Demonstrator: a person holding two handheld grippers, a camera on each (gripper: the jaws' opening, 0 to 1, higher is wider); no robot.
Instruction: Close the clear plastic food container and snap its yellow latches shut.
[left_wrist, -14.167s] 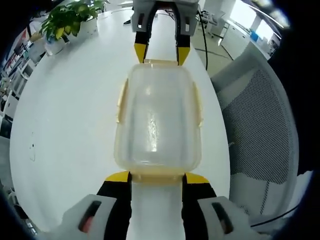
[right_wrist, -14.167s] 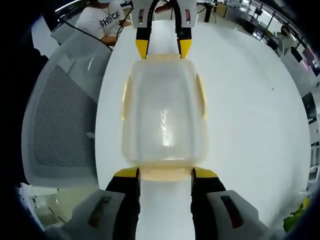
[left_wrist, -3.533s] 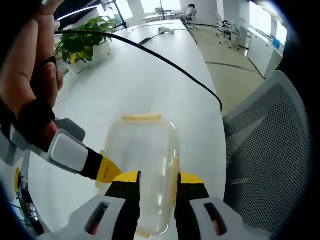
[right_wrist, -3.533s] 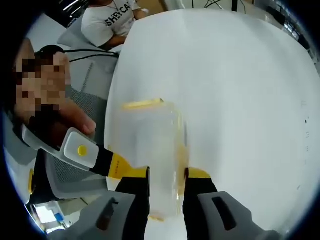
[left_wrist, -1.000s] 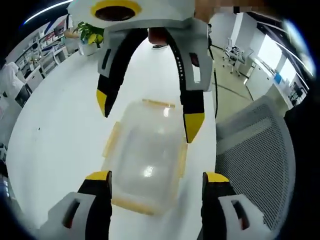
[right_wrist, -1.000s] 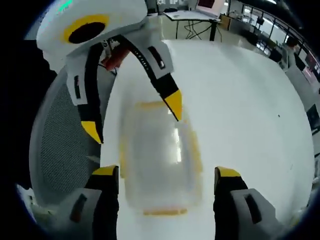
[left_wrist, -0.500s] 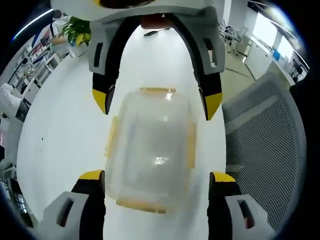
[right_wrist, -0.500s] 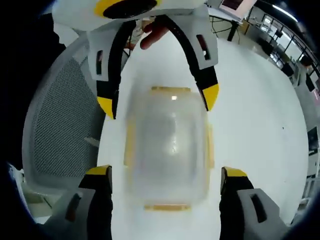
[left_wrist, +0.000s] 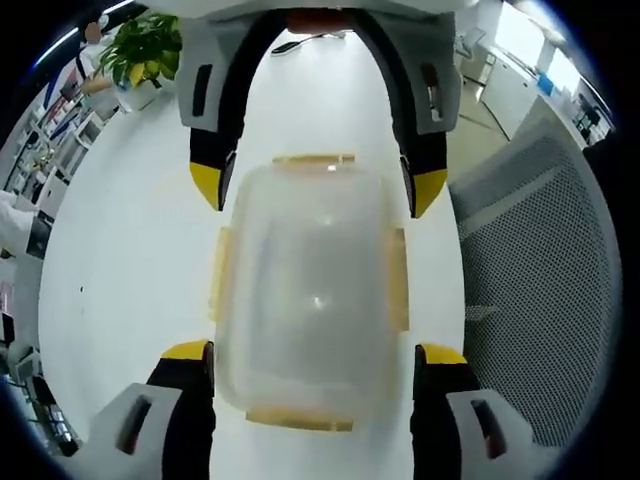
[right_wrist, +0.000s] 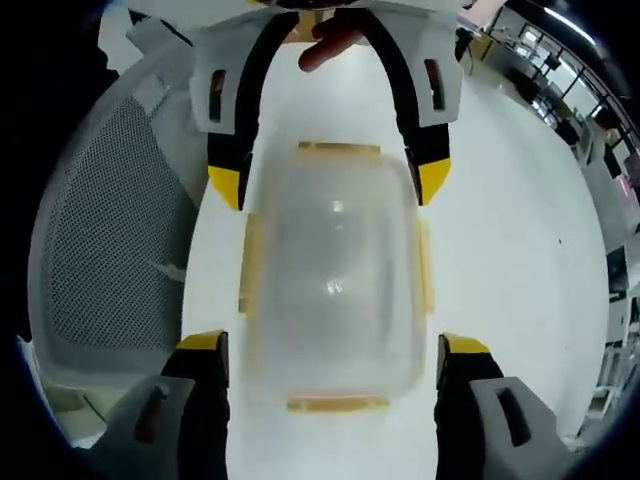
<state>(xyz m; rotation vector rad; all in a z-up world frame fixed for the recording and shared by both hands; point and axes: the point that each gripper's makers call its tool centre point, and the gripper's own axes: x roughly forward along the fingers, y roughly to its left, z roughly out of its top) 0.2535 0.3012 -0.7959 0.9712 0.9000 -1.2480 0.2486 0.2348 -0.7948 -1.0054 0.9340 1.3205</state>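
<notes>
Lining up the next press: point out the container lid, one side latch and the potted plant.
container lid (left_wrist: 312, 290), left gripper view, middle of the clear top
side latch (left_wrist: 398, 278), left gripper view, middle of the yellow strip
potted plant (left_wrist: 150, 45), left gripper view, green leaves

The food container (left_wrist: 310, 290) sits on the table (left_wrist: 130, 250), between both opened grippers; a mesh chair (left_wrist: 540, 280) stands beside the table.

A big white table (left_wrist: 120, 250) has a smooth, shiny top. A grey mesh office chair (left_wrist: 535, 270) stands right beside it. A green leafy plant in a pot (left_wrist: 145, 50) sits on the far part of the table. Bright light comes from windows (left_wrist: 525, 35) behind.
</notes>
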